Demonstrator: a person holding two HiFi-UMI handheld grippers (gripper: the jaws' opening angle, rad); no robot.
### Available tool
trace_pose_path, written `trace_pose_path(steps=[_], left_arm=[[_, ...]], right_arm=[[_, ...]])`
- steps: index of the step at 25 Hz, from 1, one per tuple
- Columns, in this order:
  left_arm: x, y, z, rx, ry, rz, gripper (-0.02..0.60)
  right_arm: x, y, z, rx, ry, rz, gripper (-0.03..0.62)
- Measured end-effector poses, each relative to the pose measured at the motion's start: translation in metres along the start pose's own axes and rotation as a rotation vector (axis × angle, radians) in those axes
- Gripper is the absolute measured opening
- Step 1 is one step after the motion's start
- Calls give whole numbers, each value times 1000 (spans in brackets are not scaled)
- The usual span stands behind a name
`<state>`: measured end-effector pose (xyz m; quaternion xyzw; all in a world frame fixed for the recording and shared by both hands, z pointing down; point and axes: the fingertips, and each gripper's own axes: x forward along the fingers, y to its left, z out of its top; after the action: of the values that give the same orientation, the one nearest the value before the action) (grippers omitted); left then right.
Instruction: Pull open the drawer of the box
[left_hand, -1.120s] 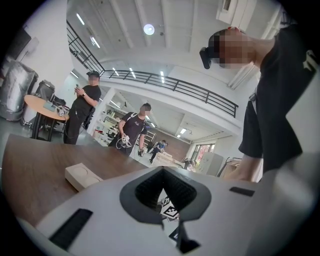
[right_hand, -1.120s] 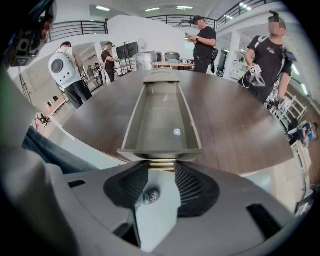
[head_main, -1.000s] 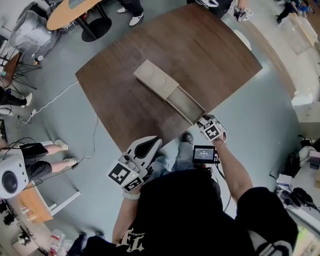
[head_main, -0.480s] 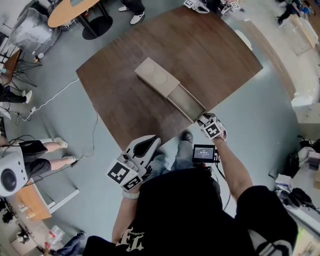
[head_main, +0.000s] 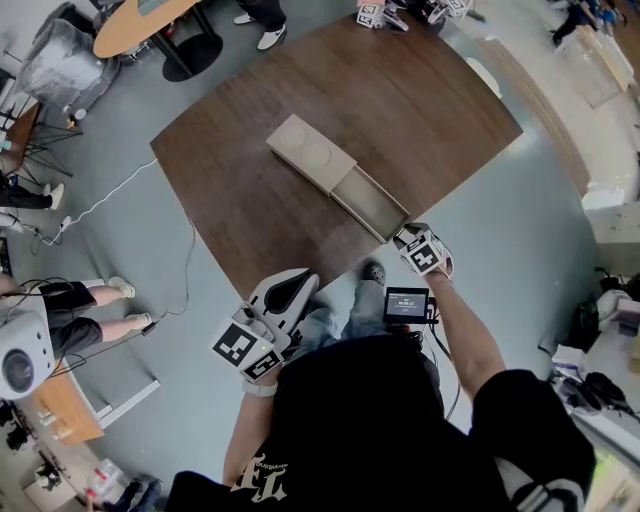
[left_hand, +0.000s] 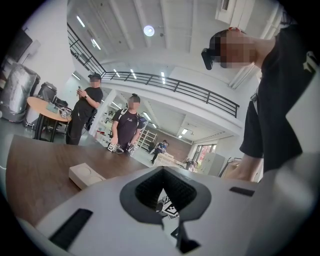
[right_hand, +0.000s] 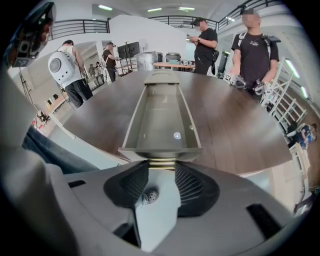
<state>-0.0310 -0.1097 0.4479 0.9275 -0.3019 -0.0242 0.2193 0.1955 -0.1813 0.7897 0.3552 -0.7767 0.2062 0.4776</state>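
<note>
On one table (head_main: 250, 205), one box (head_main: 310, 155), right tool (head_main: 404, 238) gripping drawer handle (right_hand: 162, 163), left tool (left_hand: 163, 171) closed

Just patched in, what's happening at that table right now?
A person works with a hand-held gripper in each hand. The right hand-held gripper is clamped on the brass knob at the front of the drawer, which is pulled well out of the tan box on the brown table. The left hand-held gripper hangs off the table's near edge, jaws together, holding nothing.

Black T-shirt (head_main: 380, 430); white tongs (head_main: 298, 285) carry square-marker cubes (head_main: 243, 348).
</note>
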Motion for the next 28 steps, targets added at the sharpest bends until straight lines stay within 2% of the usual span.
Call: trace_pose_path(steps=[13,18,25,28], left_arm=[[6,-11,-11,-8,0,1,6],[7,-20,-6,-1,-22,-16,5],[-28,-21,-10,-9,-50,-15,6],[-54,-13,-17,-12,-57,-2,6]], right_arm=[[5,0,-3,-2,-6,10,156],[1,0,-16,-28,45,5,176],[-69,-11,-27,23,-13,-139,170],[-106,-3,-14,17,-80,-213,-12]])
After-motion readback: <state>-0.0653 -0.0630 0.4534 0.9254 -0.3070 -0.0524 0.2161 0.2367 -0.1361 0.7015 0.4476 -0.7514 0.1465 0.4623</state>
